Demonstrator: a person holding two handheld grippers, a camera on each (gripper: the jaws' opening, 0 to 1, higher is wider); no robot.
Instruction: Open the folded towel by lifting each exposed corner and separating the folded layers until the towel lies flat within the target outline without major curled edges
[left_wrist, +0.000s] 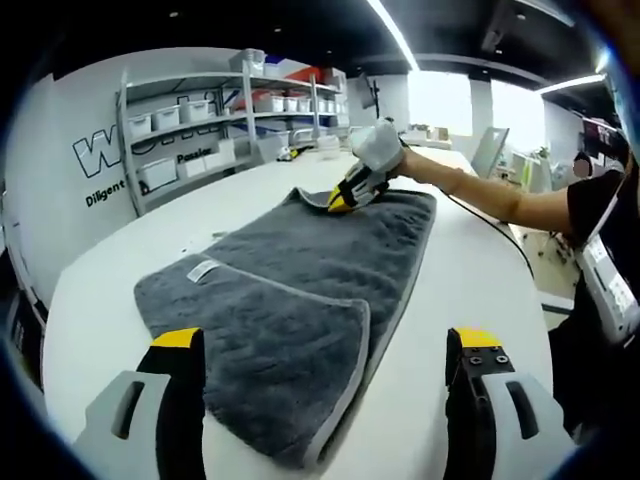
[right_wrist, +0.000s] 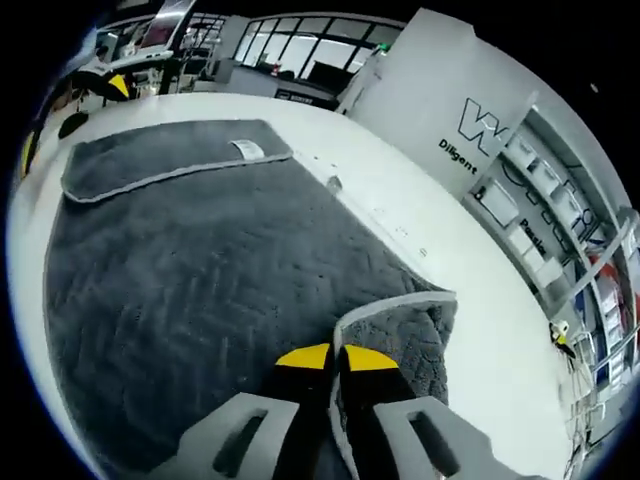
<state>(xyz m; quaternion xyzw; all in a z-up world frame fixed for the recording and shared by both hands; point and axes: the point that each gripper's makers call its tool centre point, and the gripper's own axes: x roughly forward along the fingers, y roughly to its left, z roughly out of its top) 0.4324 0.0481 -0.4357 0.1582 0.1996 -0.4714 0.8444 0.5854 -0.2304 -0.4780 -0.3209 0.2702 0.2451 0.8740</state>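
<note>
— While the grey towel (left_wrist: 300, 290) lies partly folded on the white worktop (left_wrist: 470, 290), where are the tongs?
— Right tongs (right_wrist: 335, 352) pinch its far corner; left tongs (left_wrist: 325, 345) hover spread. Shelves (left_wrist: 190, 120) behind carry white bins (left_wrist: 158, 174), contents unreadable.

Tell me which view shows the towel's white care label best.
The left gripper view: the white label lies flat on the folded flap of the grey towel, fairly near and large. In the right gripper view the label sits on the far flap, smaller, beyond the right gripper pinching a corner.
</note>
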